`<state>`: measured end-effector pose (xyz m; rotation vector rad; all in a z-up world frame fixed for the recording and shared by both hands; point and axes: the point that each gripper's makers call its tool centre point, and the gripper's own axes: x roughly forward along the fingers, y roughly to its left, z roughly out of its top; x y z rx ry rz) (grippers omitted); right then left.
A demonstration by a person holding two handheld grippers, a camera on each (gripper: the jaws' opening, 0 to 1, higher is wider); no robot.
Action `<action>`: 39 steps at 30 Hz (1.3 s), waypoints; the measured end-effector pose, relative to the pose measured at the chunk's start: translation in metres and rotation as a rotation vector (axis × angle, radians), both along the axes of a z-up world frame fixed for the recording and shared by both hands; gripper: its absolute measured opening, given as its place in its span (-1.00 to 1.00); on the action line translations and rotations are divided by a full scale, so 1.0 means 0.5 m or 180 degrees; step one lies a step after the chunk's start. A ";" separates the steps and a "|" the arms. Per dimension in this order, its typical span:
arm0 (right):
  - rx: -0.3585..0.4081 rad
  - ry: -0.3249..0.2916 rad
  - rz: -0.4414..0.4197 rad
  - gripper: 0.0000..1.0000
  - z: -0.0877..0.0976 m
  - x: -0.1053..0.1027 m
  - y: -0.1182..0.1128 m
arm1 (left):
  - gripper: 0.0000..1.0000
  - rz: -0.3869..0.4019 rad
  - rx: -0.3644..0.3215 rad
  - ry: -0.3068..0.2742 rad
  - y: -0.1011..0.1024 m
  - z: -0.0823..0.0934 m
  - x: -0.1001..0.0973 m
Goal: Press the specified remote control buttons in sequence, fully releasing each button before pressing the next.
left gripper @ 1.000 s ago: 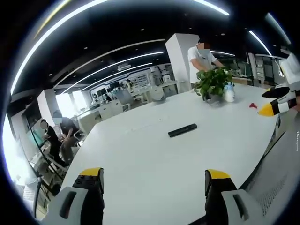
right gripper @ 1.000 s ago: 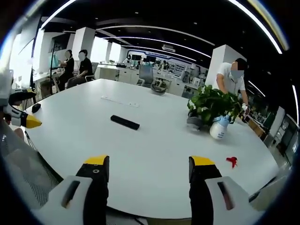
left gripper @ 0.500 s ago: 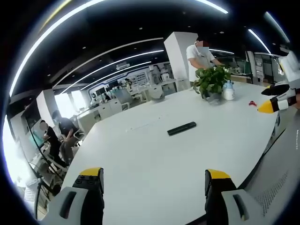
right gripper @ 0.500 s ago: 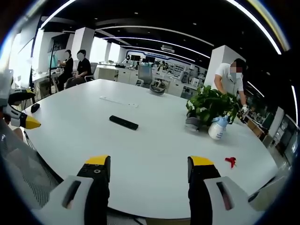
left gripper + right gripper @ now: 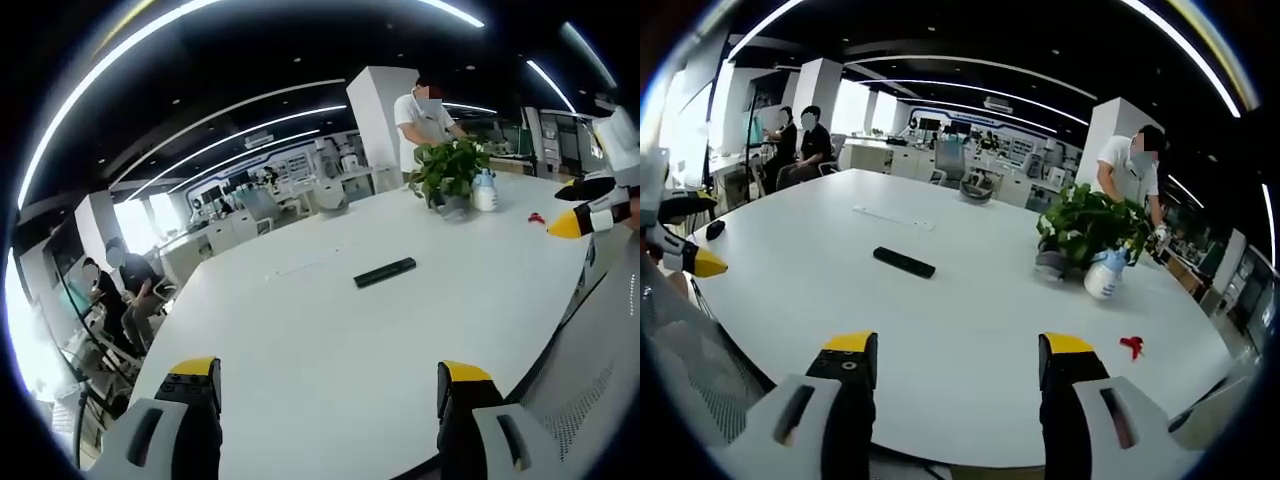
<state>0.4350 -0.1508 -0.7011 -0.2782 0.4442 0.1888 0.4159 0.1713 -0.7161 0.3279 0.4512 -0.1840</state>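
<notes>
Left gripper [image 5: 330, 385] jaws wide apart, holding nothing; right gripper [image 5: 956, 358] also wide, empty; black remote control [image 5: 385, 273] flat on white table [image 5: 300, 330], well ahead of both grippers, untouched; no writing readable

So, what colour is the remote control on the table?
The remote control is black, best seen in the right gripper view.

Both views face the table [image 5: 330, 340] [image 5: 970, 310] (from opposite ends).

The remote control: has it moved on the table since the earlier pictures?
No. The remote control lies at the same spot on the white table, same angle, left of the potted plant; small shifts are the camera's.
</notes>
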 end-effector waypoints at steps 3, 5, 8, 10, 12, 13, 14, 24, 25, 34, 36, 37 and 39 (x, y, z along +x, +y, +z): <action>-0.0005 -0.0004 -0.0010 0.35 0.000 0.000 -0.001 | 0.87 -0.0042 -0.0018 -0.0042 -0.004 0.006 0.002; -0.0001 -0.0008 -0.0032 0.35 0.001 0.000 -0.004 | 0.81 -0.0091 -0.0055 -0.0008 -0.010 0.004 -0.001; 0.0014 -0.0021 -0.0050 0.35 0.003 0.001 -0.006 | 0.76 -0.0117 -0.0029 0.0097 -0.012 -0.005 -0.005; 0.0006 -0.0027 -0.0055 0.34 0.003 0.001 -0.007 | 0.72 -0.0160 -0.0058 0.0104 -0.018 -0.005 -0.006; 0.0002 -0.0027 -0.0053 0.34 0.003 0.001 -0.007 | 0.72 -0.0187 -0.0109 0.0117 -0.021 -0.003 -0.006; 0.0004 -0.0026 -0.0051 0.33 0.003 0.001 -0.006 | 0.72 -0.0196 -0.0132 0.0131 -0.022 -0.003 -0.005; 0.0007 -0.0023 -0.0047 0.33 0.003 0.000 -0.006 | 0.72 -0.0208 -0.0150 0.0148 -0.022 -0.003 -0.004; 0.0030 -0.0035 -0.0047 0.29 0.004 -0.001 -0.006 | 0.57 -0.0441 -0.0196 0.0516 -0.021 -0.025 0.023; 0.0028 -0.0036 -0.0048 0.29 0.004 -0.001 -0.006 | 0.57 -0.0471 -0.0175 0.0560 -0.021 -0.027 0.026; 0.0028 -0.0047 -0.0067 0.26 0.005 0.000 -0.009 | 0.64 -0.0803 -0.0082 0.0807 -0.050 -0.027 0.067; 0.0029 -0.0048 -0.0067 0.25 0.005 0.000 -0.009 | 0.64 -0.0852 -0.0067 0.0865 -0.055 -0.028 0.080; 0.0027 -0.0046 -0.0062 0.25 0.005 -0.001 -0.009 | 0.64 -0.0876 -0.0059 0.0887 -0.057 -0.027 0.088; 0.0018 -0.0046 -0.0057 0.24 0.005 -0.001 -0.008 | 0.65 -0.0924 -0.0086 0.0914 -0.064 -0.026 0.100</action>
